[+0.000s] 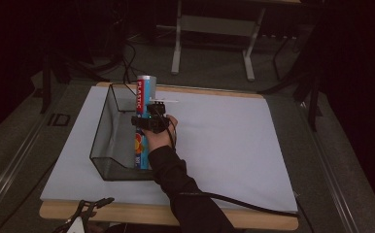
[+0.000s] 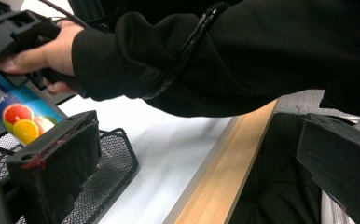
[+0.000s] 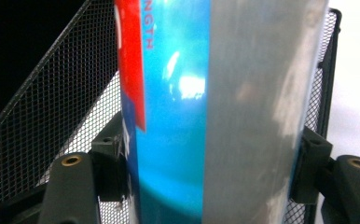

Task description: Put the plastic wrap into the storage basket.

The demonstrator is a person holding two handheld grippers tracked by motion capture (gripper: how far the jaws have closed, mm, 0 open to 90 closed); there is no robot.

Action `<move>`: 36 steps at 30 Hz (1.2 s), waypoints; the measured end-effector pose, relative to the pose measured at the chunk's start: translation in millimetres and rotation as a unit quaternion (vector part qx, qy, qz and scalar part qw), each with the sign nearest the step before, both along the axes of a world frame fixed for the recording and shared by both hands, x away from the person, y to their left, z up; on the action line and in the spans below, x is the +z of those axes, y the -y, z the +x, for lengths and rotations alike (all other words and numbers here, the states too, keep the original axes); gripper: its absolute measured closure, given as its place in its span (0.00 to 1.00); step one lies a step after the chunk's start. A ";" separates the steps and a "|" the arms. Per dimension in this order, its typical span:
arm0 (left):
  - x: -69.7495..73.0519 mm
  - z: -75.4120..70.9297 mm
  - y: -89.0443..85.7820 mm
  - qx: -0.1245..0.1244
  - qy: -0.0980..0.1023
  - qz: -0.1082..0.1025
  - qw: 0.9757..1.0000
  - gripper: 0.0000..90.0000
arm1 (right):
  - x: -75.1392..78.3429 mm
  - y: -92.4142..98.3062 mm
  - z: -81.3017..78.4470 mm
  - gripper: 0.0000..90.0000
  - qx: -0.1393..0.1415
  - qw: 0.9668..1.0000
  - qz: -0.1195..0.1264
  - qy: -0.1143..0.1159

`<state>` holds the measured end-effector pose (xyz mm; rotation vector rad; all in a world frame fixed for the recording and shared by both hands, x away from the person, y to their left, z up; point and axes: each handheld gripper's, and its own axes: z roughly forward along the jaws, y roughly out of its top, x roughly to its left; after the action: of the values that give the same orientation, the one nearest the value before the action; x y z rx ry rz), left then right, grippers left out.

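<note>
The tall box (image 3: 215, 112) was held upright, clamped between the right gripper's (image 3: 206, 172) jaws, its base inside the mesh basket (image 1: 109, 124). The left gripper (image 2: 178, 186) was seen open, idle. A tilt on release was judged possible, toppling it over the wall alongside.

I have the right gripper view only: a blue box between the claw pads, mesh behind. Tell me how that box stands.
Observer: The box is upright, its lower end inside the mesh basket at the right side, its top above the rim.
Operator: Report the other claw.
Observer: The left claw is at the table's near edge, jaws open, nothing between them.
Operator: Say what the basket sits on.
Observer: A white sheet over the wooden table.
</note>
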<state>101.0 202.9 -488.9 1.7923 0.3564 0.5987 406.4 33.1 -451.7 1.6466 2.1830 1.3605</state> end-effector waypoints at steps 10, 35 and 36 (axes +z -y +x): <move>0.0 0.1 0.4 -0.001 0.000 0.001 1.000 0.00 | -7.2 -8.4 -1.0 0.34 -0.022 0.999 -0.034 0.022; -0.3 1.3 -1.2 0.001 -0.007 0.001 1.000 0.00 | -35.6 -28.5 12.7 0.29 -0.024 0.986 -0.160 0.029; -0.2 1.3 -1.2 0.001 -0.007 0.001 1.000 0.00 | -35.6 -26.8 13.1 0.28 -0.021 0.987 -0.156 0.029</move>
<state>102.3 204.1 -489.1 1.7987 0.3670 0.5874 419.5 60.0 -487.3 1.5069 2.1802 0.9795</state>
